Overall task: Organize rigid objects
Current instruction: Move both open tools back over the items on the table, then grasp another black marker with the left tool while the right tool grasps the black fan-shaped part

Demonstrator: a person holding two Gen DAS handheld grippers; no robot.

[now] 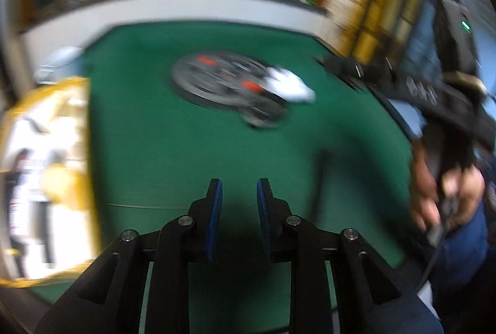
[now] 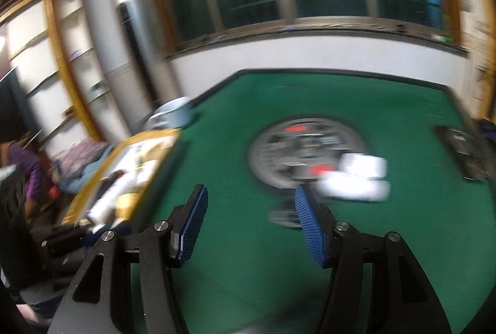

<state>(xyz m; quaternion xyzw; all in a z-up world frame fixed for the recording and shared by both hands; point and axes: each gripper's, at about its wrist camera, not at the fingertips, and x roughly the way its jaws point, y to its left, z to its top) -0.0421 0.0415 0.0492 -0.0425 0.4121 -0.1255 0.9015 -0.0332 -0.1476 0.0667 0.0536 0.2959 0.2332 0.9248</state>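
A green felt table (image 1: 173, 154) (image 2: 387, 104) has a round grey panel (image 1: 210, 76) (image 2: 288, 148) with red marks at its middle. Blurred white objects (image 1: 291, 84) (image 2: 356, 175) lie on the panel's near right rim, and a small dark object (image 1: 263, 117) (image 2: 280, 216) sits just in front of it. My left gripper (image 1: 238, 183) hovers over bare felt, its blue pads nearly together with nothing between them. My right gripper (image 2: 249, 189) stands open and empty, short of the panel. Both views are smeared by motion.
A yellow-rimmed tray (image 1: 83, 148) (image 2: 93, 191) holding white and yellow items sits at the table's left edge, with a pale bowl (image 2: 173, 113) beyond it. A black flat object (image 2: 462, 148) lies at the right edge. A person's hand (image 1: 458, 188) grips a black handle at right.
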